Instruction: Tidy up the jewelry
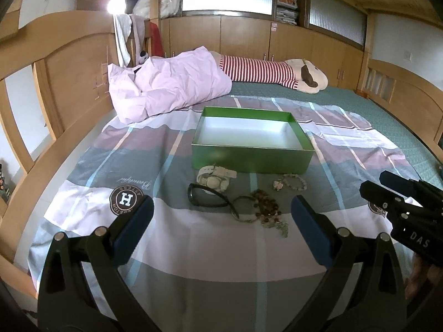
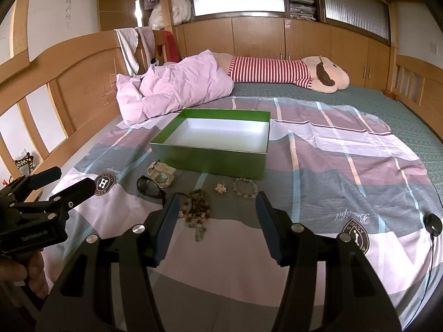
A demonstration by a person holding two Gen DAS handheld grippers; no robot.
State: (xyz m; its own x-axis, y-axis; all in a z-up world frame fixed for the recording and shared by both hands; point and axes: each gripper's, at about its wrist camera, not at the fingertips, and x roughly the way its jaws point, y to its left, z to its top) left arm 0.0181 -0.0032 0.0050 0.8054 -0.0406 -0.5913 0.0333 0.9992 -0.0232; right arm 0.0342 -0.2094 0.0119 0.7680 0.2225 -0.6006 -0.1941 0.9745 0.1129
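Left wrist view: left claw point(image 1: 221, 215) spread wide, nothing between its blue pads point(image 1: 311, 229), hovering over a plaid bedsheet point(image 1: 193, 249). Jewelry pile lies just ahead of the fingertips: black sunglasses point(image 1: 203, 195) ahead and slightly left, brown bead necklace point(image 1: 265, 207) with a pendant trailing toward the claw, a thin bangle point(image 1: 243, 210) touching the beads. Farther out a white watch point(image 1: 214, 178) just beyond the sunglasses, a pale bead bracelet point(image 1: 295, 181) ahead to the right, a small flower charm point(image 1: 277, 184) beside it. Green box point(image 1: 250, 160), open top, white inside, empty, sits past all of it; watch nearly at its front wall. Right claw point(image 1: 373, 186) pokes in at the right edge, off to the side of the pile, nothing in it. Nothing blocks the way to the pile. Pink pillow point(image 1: 166, 88) and striped plush toy point(image 1: 277, 72) well beyond the box. Right wrist view: right claw point(image 2: 217, 215) parted about halfway, empty; its left pad point(image 2: 166, 229) covers part of the necklace point(image 2: 196, 207), whose pendant lies between the pads on the sheet. Bracelet point(image 2: 245, 187) and charm point(image 2: 221, 188) just ahead, sunglasses point(image 2: 149, 186) and watch point(image 2: 162, 175) ahead left, box point(image 2: 210, 160) behind them. Left claw point(image 2: 74, 182) at far left, a hand point(image 2: 19, 274) under it. Black round puck on a cable point(image 2: 432, 222) on the sheet far right.
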